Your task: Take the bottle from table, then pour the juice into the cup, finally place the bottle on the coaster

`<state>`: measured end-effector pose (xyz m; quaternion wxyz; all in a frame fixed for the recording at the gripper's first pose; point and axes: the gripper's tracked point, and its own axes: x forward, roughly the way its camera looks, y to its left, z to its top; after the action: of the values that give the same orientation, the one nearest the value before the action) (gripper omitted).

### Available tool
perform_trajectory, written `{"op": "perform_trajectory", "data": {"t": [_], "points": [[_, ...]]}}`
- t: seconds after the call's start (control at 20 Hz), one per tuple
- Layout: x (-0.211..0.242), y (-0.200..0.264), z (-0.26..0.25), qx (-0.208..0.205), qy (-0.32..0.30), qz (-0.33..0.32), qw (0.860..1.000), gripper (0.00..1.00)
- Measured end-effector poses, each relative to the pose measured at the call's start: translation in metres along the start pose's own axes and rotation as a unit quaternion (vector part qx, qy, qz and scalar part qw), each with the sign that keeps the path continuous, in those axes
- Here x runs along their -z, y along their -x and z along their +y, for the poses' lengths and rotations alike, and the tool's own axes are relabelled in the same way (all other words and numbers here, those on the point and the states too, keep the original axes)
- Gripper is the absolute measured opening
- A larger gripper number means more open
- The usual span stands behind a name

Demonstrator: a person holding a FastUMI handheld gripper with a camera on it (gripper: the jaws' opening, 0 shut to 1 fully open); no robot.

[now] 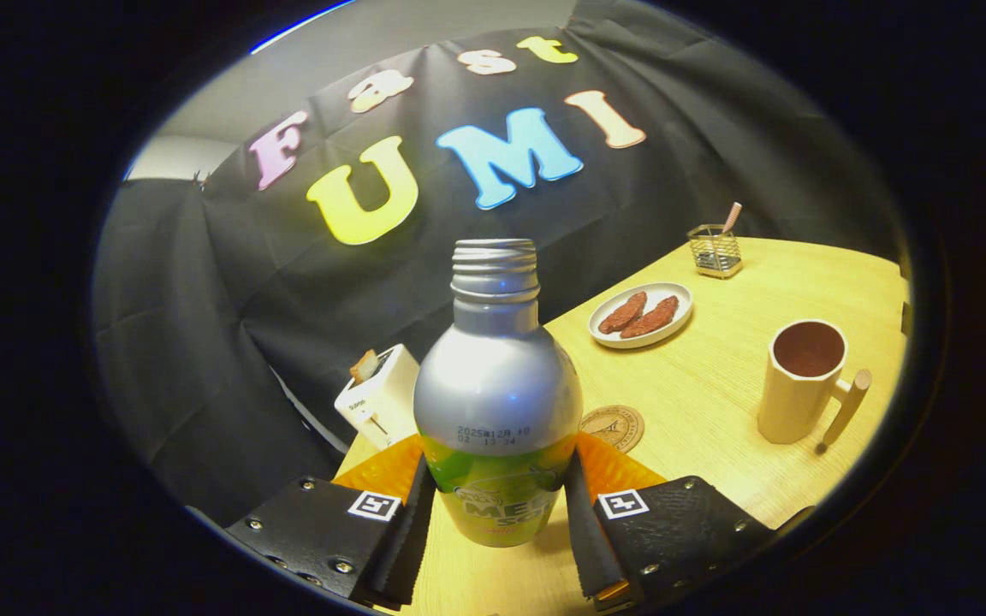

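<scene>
A silver aluminium bottle (497, 393) with a green label and an uncapped threaded neck stands upright between my fingers. My gripper (497, 505) is shut on the bottle, both pads pressing its lower body. The view is tilted, so the table slopes. A round brown coaster (612, 427) lies on the wooden table (715, 402) just beyond the right finger. Further right stands a cream cup (801, 381) with a wooden handle, dark inside. Whether the bottle's base rests on the table is hidden by the fingers.
A white plate (640, 314) with two brown pieces of food sits beyond the coaster. A wire holder (715, 250) with a stick stands at the far table edge. A white toaster (377, 395) with bread stands behind the left finger, by the black cloth wall.
</scene>
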<state>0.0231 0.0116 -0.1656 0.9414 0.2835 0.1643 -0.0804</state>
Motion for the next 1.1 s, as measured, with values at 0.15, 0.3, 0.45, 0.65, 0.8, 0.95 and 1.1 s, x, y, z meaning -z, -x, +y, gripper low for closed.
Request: {"op": "perform_trajectory", "data": {"t": [0.15, 0.3, 0.45, 0.65, 0.8, 0.95, 1.1], "points": [[-0.010, 0.000, -0.024, 0.015, -0.016, -0.002, 1.000, 0.69], [-0.015, -0.001, -0.045, 0.024, -0.035, 0.003, 0.999, 0.69], [-0.019, -0.002, -0.059, 0.023, -0.067, 0.002, 0.997, 0.69], [-0.017, -0.004, -0.070, 0.013, -0.116, 0.010, 0.993, 0.69], [-0.015, -0.005, -0.077, 0.009, -0.142, 0.019, 0.990, 0.69], [-0.011, -0.007, -0.082, 0.000, -0.181, 0.031, 0.983, 0.69], [-0.010, -0.010, -0.083, -0.009, -0.213, 0.038, 0.976, 0.69]]}}
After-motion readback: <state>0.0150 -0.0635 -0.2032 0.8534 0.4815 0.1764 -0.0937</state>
